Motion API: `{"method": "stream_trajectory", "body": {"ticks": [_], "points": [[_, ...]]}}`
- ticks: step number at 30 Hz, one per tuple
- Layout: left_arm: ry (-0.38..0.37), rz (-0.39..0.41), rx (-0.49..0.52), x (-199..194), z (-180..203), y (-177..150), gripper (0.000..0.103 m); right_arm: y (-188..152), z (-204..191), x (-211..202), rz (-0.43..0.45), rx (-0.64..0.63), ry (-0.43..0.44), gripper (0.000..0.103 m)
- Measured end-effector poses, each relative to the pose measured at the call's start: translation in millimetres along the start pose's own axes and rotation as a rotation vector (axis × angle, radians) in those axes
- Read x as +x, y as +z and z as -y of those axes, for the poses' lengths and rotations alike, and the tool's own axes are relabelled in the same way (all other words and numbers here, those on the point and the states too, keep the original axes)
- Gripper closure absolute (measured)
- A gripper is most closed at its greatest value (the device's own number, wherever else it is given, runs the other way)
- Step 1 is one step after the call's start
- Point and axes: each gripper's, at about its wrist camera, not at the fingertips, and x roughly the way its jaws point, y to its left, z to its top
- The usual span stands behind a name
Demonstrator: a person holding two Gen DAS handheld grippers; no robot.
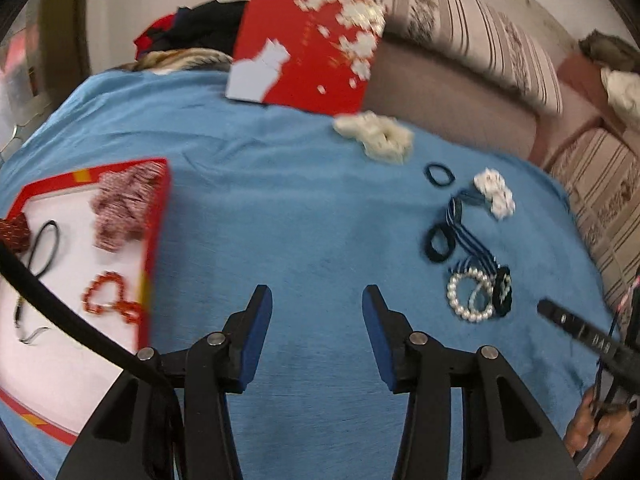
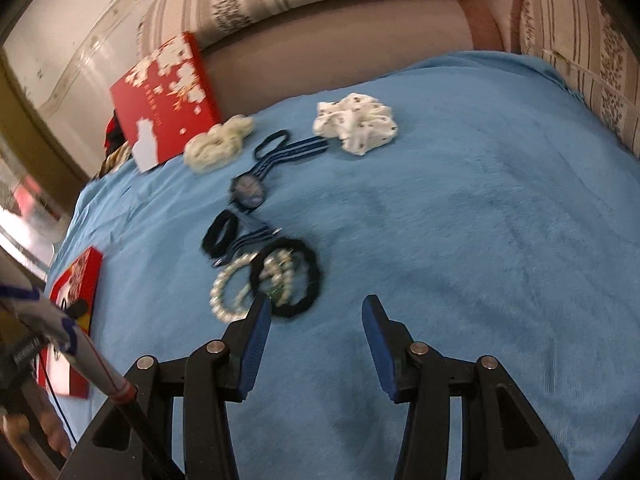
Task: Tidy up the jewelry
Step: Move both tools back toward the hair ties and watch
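Left wrist view: left tool (image 1: pixel 317 300) spread wide, nothing between its blue pads, hanging over bare blue blanket (image 1: pixel 280 208). Red-rimmed box tray (image 1: pixel 158 216) sits at the blanket's left edge; inside it a red-white scrunchie (image 1: pixel 122 210), a red bead bracelet (image 1: pixel 108 296), a thin black hair tie (image 1: pixel 46 246) and a dark red patterned piece (image 1: pixel 14 234) at the far left. Red box lid (image 1: pixel 308 48) with white blossoms leans at the far edge against the striped sofa back (image 1: pixel 460 12). Cream scrunchie (image 1: pixel 378 136) lies just in front of the lid. Toward the right edge, loose pieces in a cluster: small dark hair tie (image 1: pixel 439 175), white printed scrunchie (image 1: pixel 495 192), striped blue band (image 1: pixel 468 236), thick dark hair tie (image 1: pixel 439 244), pearl bracelet (image 1: pixel 470 296) touching a black scrunchie (image 1: pixel 502 292).

Right wrist view: right tool (image 2: pixel 316 310) also wide, holding nothing, its left pad just at the black scrunchie (image 2: pixel 286 276); contact unclear, blur. Pearl bracelet (image 2: pixel 236 288) overlaps that scrunchie. Behind them thick dark hair tie (image 2: pixel 222 236), striped blue band (image 2: pixel 288 152) with an oval ornament (image 2: pixel 248 192), cream scrunchie (image 2: pixel 218 142), white printed scrunchie (image 2: pixel 356 122). Box lid (image 2: pixel 164 100) at far left edge, box tray (image 2: pixel 80 280) at near left edge.
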Motion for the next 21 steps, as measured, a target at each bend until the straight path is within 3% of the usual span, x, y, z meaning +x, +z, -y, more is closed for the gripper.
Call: {"method": "stream_trajectory", "body": {"ticks": [5, 12, 18, 21], "points": [[-0.022, -0.066, -0.006, 24, 6, -8, 0.057, 20, 14, 18, 0.005, 0.03, 0.02, 0.052], [-0.046, -0.1, 0.008, 42, 17, -10, 0.056, 45, 25, 55, -0.026, 0.033, 0.025, 0.052], [-0.053, -0.123, 0.045, 51, 25, -13, 0.055, 47, 16, 69, -0.061, 0.011, 0.112, 0.052], [-0.057, -0.129, 0.042, 52, 26, -13, 0.055, 42, 11, 74, -0.101, 0.034, 0.209, 0.051]]}}
